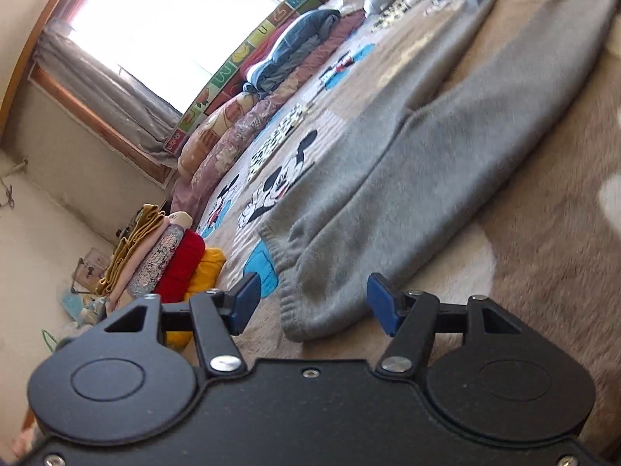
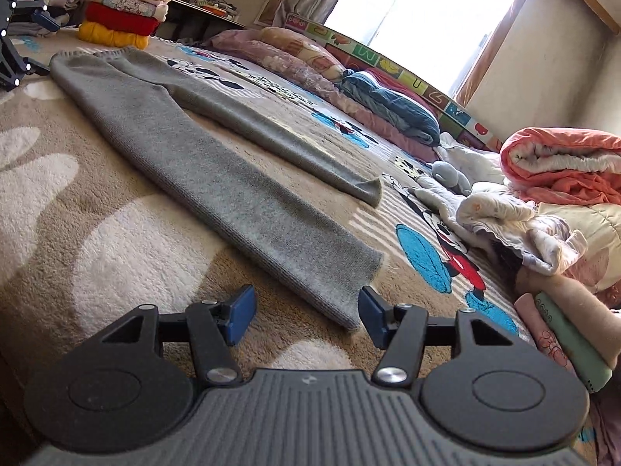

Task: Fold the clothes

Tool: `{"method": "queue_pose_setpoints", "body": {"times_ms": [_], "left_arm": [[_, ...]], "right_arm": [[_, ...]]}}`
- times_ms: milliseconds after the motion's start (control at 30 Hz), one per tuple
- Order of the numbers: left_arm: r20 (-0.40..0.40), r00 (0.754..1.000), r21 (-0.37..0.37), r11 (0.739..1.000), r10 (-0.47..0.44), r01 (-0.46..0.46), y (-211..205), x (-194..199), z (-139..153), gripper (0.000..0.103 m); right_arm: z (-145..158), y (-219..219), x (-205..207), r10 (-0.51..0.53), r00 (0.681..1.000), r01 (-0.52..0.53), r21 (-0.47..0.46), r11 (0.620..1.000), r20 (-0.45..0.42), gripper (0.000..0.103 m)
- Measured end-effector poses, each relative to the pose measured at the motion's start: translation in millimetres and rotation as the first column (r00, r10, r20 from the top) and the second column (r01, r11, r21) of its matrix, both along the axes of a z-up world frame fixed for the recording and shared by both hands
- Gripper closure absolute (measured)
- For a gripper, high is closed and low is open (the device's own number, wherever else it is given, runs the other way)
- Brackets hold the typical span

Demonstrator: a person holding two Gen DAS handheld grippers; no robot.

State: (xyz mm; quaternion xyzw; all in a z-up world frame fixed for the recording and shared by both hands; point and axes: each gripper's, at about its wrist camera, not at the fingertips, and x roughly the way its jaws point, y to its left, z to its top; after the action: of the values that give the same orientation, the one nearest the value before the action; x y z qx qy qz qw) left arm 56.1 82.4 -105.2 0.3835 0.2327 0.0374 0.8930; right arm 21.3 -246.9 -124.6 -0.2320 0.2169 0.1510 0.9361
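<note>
**Grey trousers laid out, both grippers poised at opposite ends**

We have one pair of grey knit trousers [image 2: 202, 167] spread flat on the patterned rug [image 2: 77, 202], its two legs lying slightly apart. Our left gripper [image 1: 312, 303] sits at the ribbed waistband [image 1: 295, 303], jaws apart with the band's edge between them but not pinched. Our right gripper [image 2: 306, 316] sits at the hem of the nearer leg [image 2: 341, 291], jaws also apart, holding nothing. We judge the fold has not begun: this is the approach to the first grasp. The next move calls for closing on both ends together, then bringing the near leg over the far one. Beyond the waistband, one stack of folded clothes [image 2: 120, 11] shows roughly five items.
</note>
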Motion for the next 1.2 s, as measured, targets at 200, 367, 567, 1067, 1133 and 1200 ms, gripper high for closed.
{"method": "queue_pose_setpoints", "body": {"times_ms": [200, 367, 567, 1067, 1133, 1200], "left_arm": [[0.065, 0.997, -0.507, 0.862, 0.033, 0.005, 1.1, 18.7, 35.0, 0.041], [0.051, 0.999, -0.778, 0.627, 0.003, 0.038, -10.0, 33.8, 37.7, 0.041], [0.018, 0.999, -0.870, 0.494, 0.027, 0.003, 3.4, 47.0, 33.3, 0.042], [0.012, 0.999, -0.940, 0.340, 0.044, -0.003, 39.9, 54.7, 34.0, 0.042], [0.016, 0.999, -0.942, 0.336, 0.036, 0.003, 39.7, 54.5, 34.8, 0.042], [0.014, 0.999, -0.941, 0.338, 0.034, 0.001, 39.1, 55.5, 34.7, 0.042]], "right_arm": [[36.0, -27.9, 16.8, 0.004, 0.999, 0.011, 0.353, 0.936, -0.040, 0.044], [50.1, -60.7, 86.6, 0.083, 0.973, 0.116, 0.769, 0.629, -0.216, 0.028], [35.5, -75.3, 191.1, 0.113, 0.925, 0.318, 0.901, 0.295, -0.364, 0.026], [-20.8, -111.7, 304.7, -0.152, 0.802, 0.588, 0.808, 0.034, -0.578, 0.024], [-14.9, -111.2, 301.3, -0.148, 0.828, 0.550, 0.834, 0.034, -0.540, 0.022], [-6.9, -99.7, 302.5, -0.097, 0.862, 0.505, 0.861, 0.063, -0.498, 0.022]]}}
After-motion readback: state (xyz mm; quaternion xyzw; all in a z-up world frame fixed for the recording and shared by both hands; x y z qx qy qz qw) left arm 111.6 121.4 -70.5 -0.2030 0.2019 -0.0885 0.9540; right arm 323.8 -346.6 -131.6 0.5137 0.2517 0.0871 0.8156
